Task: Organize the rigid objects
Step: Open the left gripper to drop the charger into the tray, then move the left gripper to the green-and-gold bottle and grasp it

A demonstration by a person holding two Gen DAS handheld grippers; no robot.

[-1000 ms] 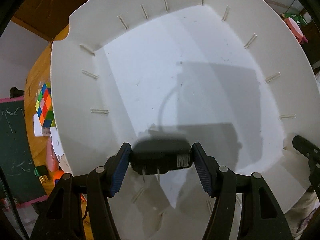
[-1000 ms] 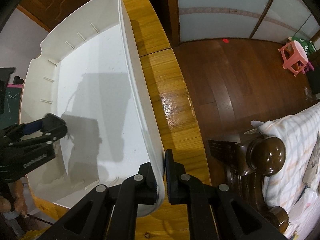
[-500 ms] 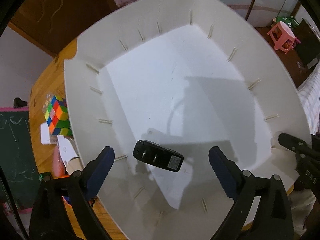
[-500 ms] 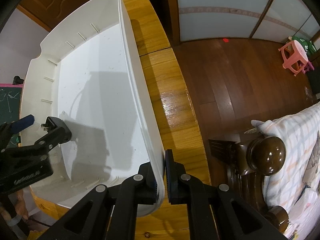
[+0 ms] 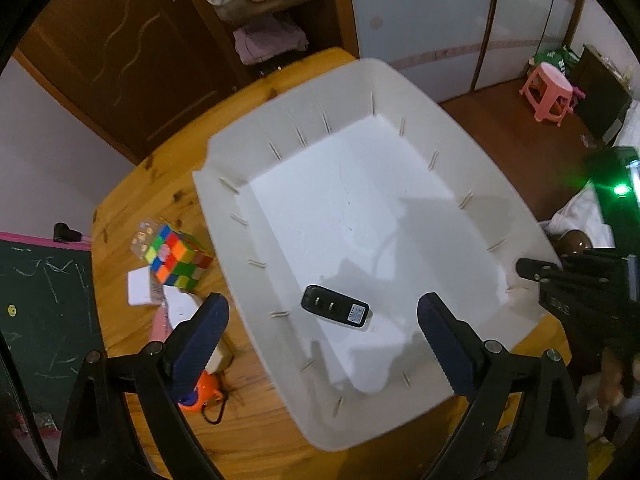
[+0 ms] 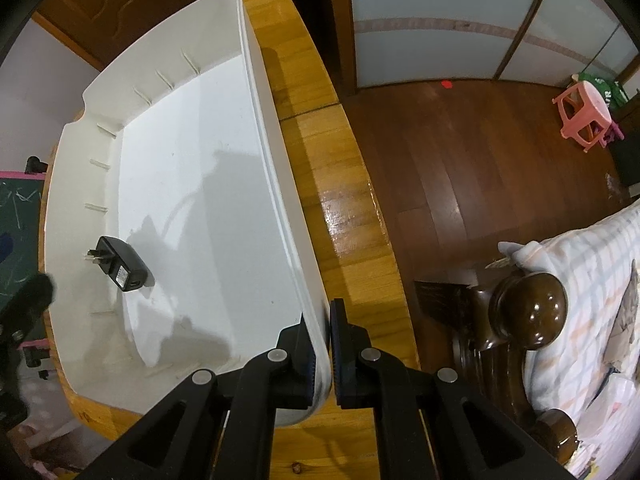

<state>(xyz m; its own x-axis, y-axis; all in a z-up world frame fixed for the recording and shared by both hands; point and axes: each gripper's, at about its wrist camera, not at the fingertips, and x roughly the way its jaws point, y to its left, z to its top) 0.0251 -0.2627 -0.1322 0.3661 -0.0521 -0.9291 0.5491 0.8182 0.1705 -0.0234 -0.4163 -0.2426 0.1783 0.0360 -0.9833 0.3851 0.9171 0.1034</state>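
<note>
Here, on the wooden table (image 5: 132, 208) at the far left, a multicoloured puzzle cube (image 5: 176, 258) sits beside a small white block (image 5: 140, 292), outside the white bin (image 5: 224, 168). The left gripper (image 5: 322, 340) hangs above the bin's near end with its blue-padded jaws spread wide and nothing between them. The black plug adapter (image 5: 335, 311) lies flat on the bin floor beneath that gap, nearer the left finger, touching neither pad, its prongs towards the bin's left wall. Further right, the right gripper (image 6: 324, 354) is clamped narrowly on the bin's right wall, one pad inside and one outside.
</note>
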